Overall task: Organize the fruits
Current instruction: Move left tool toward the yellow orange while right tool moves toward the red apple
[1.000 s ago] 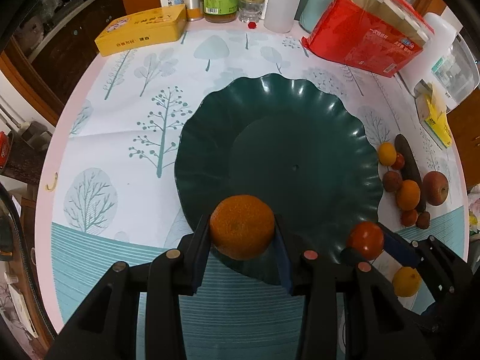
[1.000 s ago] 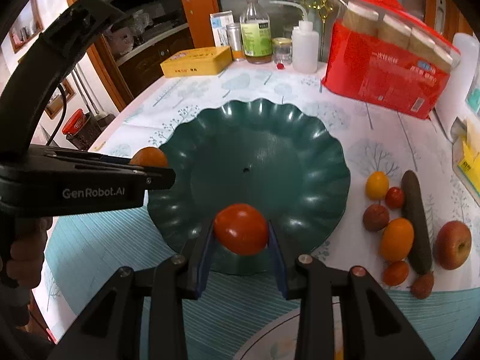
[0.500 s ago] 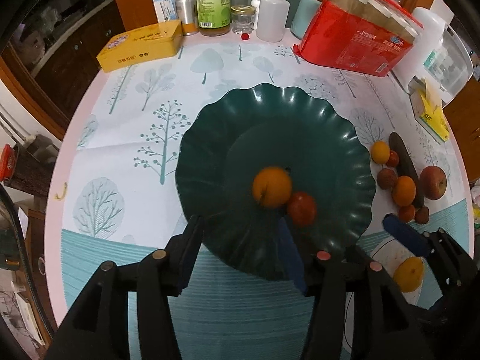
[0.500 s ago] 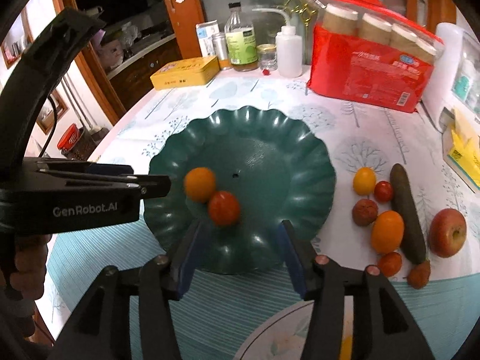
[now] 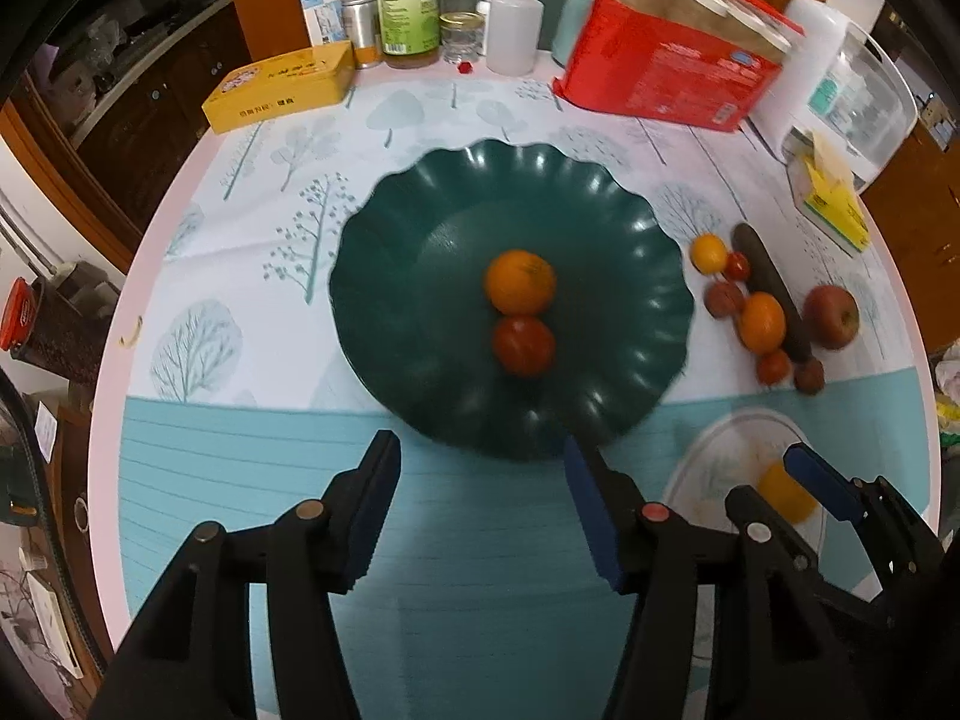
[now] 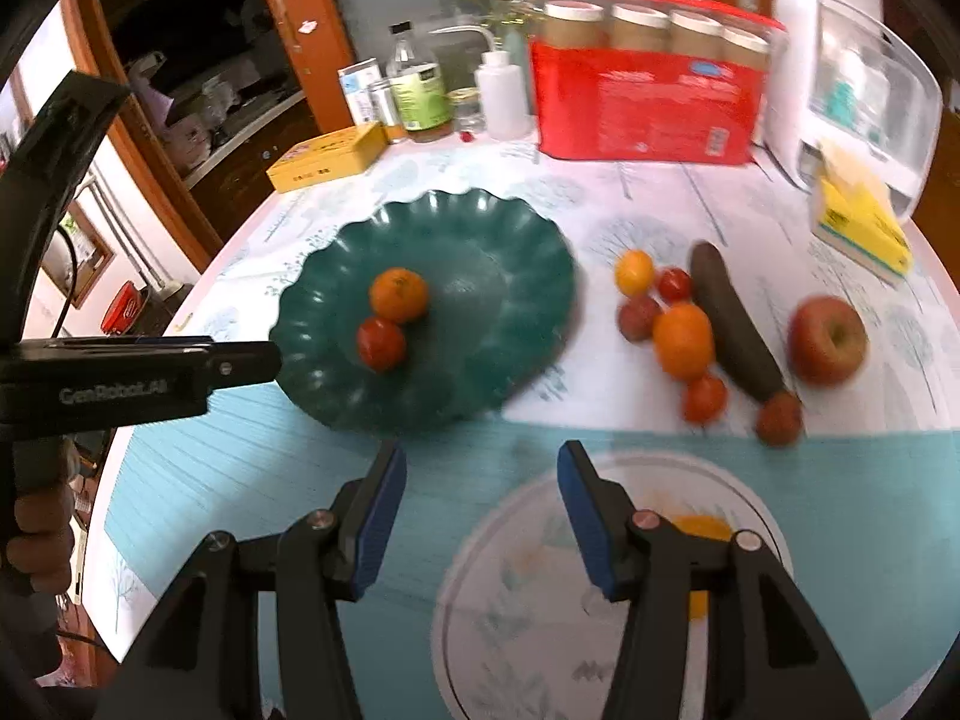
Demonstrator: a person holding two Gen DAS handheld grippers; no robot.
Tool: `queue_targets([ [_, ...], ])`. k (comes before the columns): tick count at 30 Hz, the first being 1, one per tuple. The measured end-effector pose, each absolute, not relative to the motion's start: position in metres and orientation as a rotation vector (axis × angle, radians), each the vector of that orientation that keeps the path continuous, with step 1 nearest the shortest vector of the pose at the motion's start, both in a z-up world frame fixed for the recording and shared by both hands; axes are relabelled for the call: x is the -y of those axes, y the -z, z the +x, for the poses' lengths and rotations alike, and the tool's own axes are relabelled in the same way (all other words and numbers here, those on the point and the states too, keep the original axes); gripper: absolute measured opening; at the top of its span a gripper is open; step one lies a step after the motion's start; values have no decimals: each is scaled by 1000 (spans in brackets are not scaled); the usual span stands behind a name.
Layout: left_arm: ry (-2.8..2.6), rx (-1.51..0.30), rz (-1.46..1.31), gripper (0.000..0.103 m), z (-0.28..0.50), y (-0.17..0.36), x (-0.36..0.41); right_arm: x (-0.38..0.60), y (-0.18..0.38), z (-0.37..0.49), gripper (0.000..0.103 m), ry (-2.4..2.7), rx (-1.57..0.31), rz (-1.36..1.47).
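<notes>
A dark green scalloped plate (image 5: 420,312) (image 6: 516,300) holds an orange (image 5: 519,281) (image 6: 398,294) and a red tomato (image 5: 523,344) (image 6: 380,343), touching each other. My left gripper (image 5: 480,498) is open and empty, above the table just in front of the plate. My right gripper (image 6: 480,504) is open and empty, in front of the plate and over the edge of a white patterned plate (image 6: 516,600). Right of the green plate lie several loose fruits: an orange (image 6: 683,341), a red apple (image 6: 827,341), a dark cucumber (image 6: 735,324) and small tomatoes.
A yellow fruit (image 6: 699,531) lies on the white plate, partly hidden by my right gripper. At the back stand a red package (image 5: 666,78), a yellow tin (image 5: 282,87), bottles (image 5: 408,6) and a white appliance (image 6: 858,90). The round table's edge curves close on the left.
Both grippers opened and let go of the orange and the tomato, which now lie on the green plate. Both grippers have drawn back toward the near edge; the right one has swung right.
</notes>
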State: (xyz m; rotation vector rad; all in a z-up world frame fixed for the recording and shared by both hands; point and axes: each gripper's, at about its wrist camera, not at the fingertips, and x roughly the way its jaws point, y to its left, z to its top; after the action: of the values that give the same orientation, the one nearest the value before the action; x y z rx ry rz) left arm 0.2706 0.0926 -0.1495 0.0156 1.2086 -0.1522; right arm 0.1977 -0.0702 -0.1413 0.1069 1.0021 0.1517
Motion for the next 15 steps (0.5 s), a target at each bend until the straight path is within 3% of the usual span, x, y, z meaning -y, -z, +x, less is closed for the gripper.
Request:
queue_targets([
  [15, 107, -1286, -69, 57, 214, 163, -37, 173, 144, 159, 53, -87, -1069, 210],
])
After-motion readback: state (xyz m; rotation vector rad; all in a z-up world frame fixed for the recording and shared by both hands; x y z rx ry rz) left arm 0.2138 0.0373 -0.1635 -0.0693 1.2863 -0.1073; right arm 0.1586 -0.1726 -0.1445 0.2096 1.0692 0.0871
